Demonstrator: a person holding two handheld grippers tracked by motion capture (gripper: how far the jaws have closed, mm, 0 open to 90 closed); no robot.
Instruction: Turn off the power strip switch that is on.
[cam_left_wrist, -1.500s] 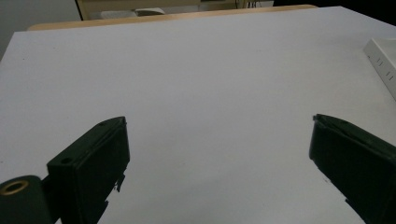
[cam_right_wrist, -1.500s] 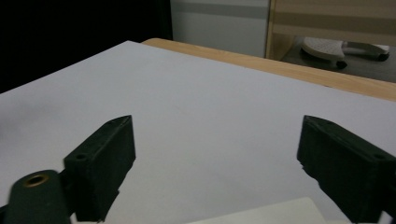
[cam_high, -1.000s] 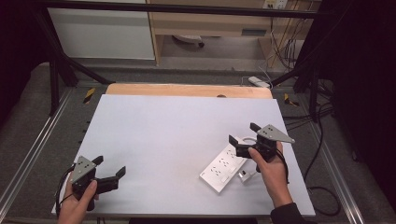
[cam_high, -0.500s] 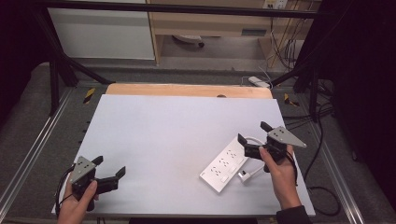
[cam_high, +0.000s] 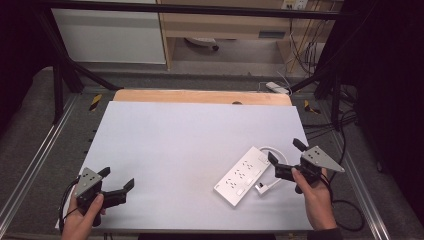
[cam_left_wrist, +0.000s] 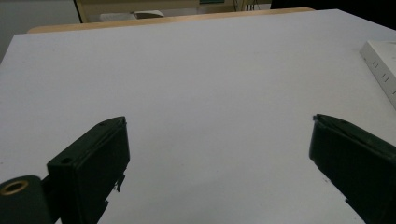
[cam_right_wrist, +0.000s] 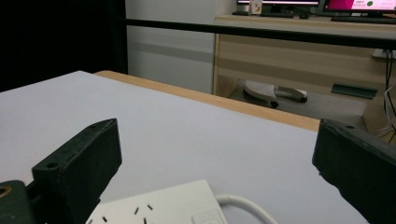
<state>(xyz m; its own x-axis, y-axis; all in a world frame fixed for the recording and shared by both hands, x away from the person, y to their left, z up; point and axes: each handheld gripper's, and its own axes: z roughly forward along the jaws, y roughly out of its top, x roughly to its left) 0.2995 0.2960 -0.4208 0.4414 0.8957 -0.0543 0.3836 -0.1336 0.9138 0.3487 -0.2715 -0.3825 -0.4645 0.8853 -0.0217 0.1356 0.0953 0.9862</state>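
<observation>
A white power strip (cam_high: 242, 175) lies at an angle on the white table (cam_high: 175, 140), right of centre. Its white cable (cam_high: 272, 150) loops round to a plug (cam_high: 263, 186) beside it. My right gripper (cam_high: 286, 155) stands open just right of the strip, jaws wide apart with nothing between them. The right gripper view looks over the strip's near end (cam_right_wrist: 159, 207) and cable (cam_right_wrist: 243, 203). My left gripper (cam_high: 118, 179) is open near the table's front left corner, jaws empty. In the left gripper view the strip's corner (cam_left_wrist: 384, 65) shows at far right.
A wooden strip (cam_high: 200, 96) runs along the table's far edge. Metal rails (cam_high: 47, 145) flank the table on both sides. Behind it are a cabinet (cam_high: 220, 25) and cables (cam_high: 300, 50) on the floor. Bare white surface spreads across the left and middle.
My right gripper has drawn back to the right and toward the front, off the power strip's far end. The left gripper has hardly moved.
</observation>
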